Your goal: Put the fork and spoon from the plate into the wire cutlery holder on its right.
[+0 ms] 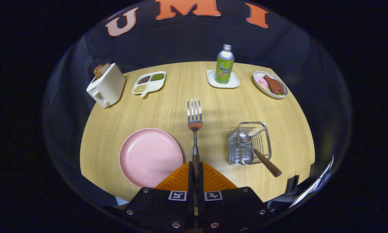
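Clamping the brown handle of the slim steel fork (194, 120), the hand-held gripper (195, 173) holds it mid-frame (light, stiff, likely slippery), between the empty pink plate (150, 157) and the wire cutlery holder (249, 142), lower right.

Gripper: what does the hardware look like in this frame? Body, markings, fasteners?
The gripper has a dark, angular body in two halves that meet at a centre seam. Each half carries a small square black-and-white fiducial marker beside the seam, and round metal screws sit along the outer and lower edges. The two fingers are wedge-shaped with fine ribbing across their faces, tapering forward to a point. No cables can be seen.
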